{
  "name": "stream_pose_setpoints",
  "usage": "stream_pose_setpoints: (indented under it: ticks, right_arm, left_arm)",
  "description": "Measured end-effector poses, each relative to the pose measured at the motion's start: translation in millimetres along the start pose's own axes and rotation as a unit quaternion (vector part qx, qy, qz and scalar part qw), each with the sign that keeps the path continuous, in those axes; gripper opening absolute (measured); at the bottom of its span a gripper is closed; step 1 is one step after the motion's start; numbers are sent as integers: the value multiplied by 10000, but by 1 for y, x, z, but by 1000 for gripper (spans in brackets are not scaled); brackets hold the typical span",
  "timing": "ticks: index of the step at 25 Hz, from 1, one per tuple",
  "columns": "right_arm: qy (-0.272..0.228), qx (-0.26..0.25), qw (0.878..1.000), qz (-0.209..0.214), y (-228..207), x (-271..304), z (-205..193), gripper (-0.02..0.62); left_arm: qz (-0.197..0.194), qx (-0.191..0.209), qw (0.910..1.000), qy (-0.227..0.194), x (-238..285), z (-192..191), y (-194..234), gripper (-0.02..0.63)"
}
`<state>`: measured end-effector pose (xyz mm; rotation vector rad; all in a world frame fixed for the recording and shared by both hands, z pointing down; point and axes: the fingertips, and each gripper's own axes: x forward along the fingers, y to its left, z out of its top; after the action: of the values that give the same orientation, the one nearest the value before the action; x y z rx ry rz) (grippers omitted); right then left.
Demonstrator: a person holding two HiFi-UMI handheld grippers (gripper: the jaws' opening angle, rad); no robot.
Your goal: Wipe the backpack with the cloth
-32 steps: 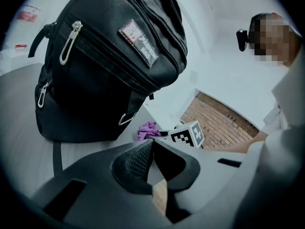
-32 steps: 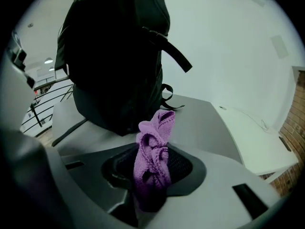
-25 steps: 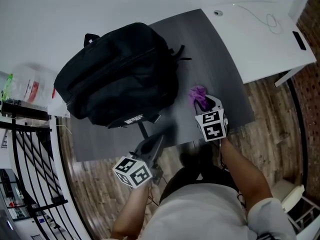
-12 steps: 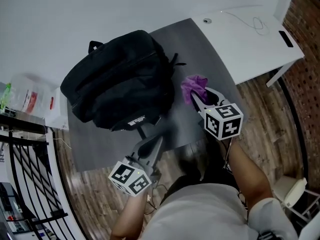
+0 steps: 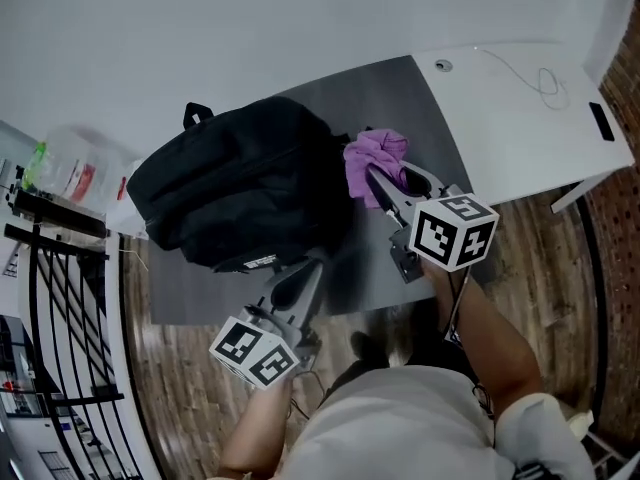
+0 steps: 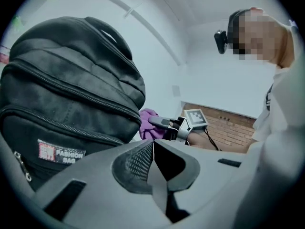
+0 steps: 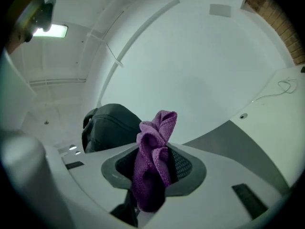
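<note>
Grey tabletop [image 5: 432, 103], bulky black backpack [image 5: 240, 183], right tongs [image 5: 376, 178] clenched on crumpled purple cloth [image 5: 370, 154], left tongs [image 5: 312, 266] closed, empty

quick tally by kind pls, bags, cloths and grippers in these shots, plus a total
black fabric backpack: 1
purple crumpled cloth: 1
grey two-jaw grippers: 2 (left gripper shut and empty, right gripper shut on the cloth)
total: 4

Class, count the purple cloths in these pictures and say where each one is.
1. The purple cloth is clamped in the right gripper, beside the black backpack. Another could lie hidden behind the backpack.
</note>
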<state>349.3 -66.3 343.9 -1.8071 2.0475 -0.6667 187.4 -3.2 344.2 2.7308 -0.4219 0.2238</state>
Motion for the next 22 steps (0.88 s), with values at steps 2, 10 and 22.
stream_pose_setpoints:
  ticks: [2, 10, 22]
  right_arm:
    - [-48, 153, 9994, 291, 5, 9, 12, 130]
    - [-331, 862, 9825, 1616, 52, 32, 69, 130]
    - [-509, 769, 9673, 2365, 86, 38, 101, 130]
  left_arm:
    - [118, 59, 9999, -43, 7, 7, -4, 5]
    - [586, 121, 9978, -287, 20, 33, -10, 5]
    - [812, 214, 9956, -406, 22, 48, -5, 5]
